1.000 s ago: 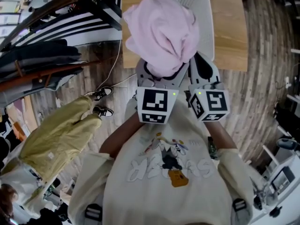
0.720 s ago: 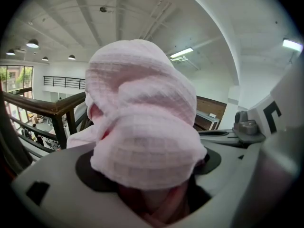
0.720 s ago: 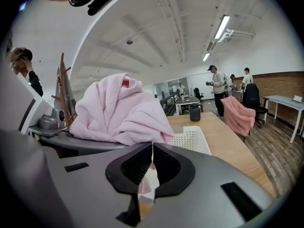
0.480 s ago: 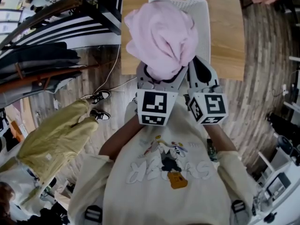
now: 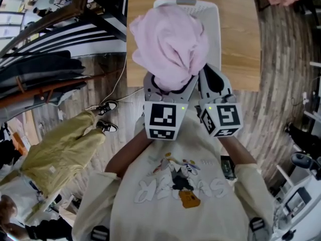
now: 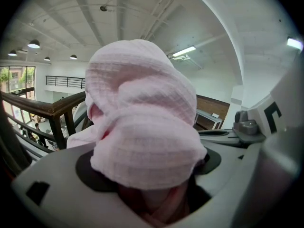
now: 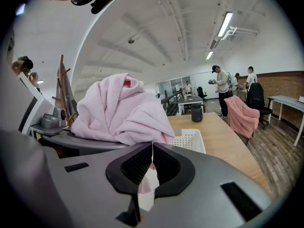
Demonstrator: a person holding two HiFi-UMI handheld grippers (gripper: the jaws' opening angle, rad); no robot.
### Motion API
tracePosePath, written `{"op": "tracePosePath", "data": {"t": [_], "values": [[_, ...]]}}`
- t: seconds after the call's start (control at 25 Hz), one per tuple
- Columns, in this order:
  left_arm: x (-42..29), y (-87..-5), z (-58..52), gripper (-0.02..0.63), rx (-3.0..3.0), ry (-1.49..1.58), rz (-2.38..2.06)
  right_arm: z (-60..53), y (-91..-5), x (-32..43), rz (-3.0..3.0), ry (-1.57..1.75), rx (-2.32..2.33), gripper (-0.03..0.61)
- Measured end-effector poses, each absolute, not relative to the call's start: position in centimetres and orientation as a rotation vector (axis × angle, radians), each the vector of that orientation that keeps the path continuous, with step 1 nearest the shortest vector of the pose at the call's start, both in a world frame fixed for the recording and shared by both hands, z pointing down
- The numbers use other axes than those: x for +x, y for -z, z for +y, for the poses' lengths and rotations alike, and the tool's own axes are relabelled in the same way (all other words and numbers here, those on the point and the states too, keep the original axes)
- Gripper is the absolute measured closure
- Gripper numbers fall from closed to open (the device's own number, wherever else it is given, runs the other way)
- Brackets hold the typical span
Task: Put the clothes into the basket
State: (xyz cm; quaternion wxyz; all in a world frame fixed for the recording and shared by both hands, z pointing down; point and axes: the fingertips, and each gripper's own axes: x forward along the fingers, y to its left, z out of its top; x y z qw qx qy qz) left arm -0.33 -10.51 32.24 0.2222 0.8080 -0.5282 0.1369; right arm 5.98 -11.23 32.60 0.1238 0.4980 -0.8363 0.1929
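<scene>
A bunched pink garment point(image 5: 170, 41) is held up over the near end of the white basket point(image 5: 213, 29), which stands on the wooden table point(image 5: 241, 49). My left gripper point(image 5: 169, 84) has its jaws wide around the bundle, closed on it; in the left gripper view the garment point(image 6: 142, 127) fills the space between them and hides the pads. My right gripper point(image 5: 213, 82) is close beside it on the right. In the right gripper view its jaws point(image 7: 152, 163) are shut with a thin edge of the pink cloth point(image 7: 118, 110) pinched between them, and the basket point(image 7: 190, 139) lies beyond.
A person in yellow trousers point(image 5: 60, 149) stands on the wood floor at the left. Dark railing and racks point(image 5: 55, 49) fill the upper left. A dark jug point(image 7: 197, 113) stands on the table's far end, a pink-draped chair point(image 7: 240, 115) is at the right, and people stand behind.
Both grippers and the pink bundle have stayed together above the basket, drifting slightly left in view. The grip looks the same.
</scene>
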Motion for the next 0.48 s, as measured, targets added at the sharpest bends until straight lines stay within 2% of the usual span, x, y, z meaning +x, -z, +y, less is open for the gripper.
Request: {"op": "tracePosePath", "data": {"t": [0.48], "values": [[0.7,-34.3,-12.2,0.193,2.182,-0.406,-1.433,-13.6,-34.4,7.1,-2.395,-0.622,1.458,0.555]]}}
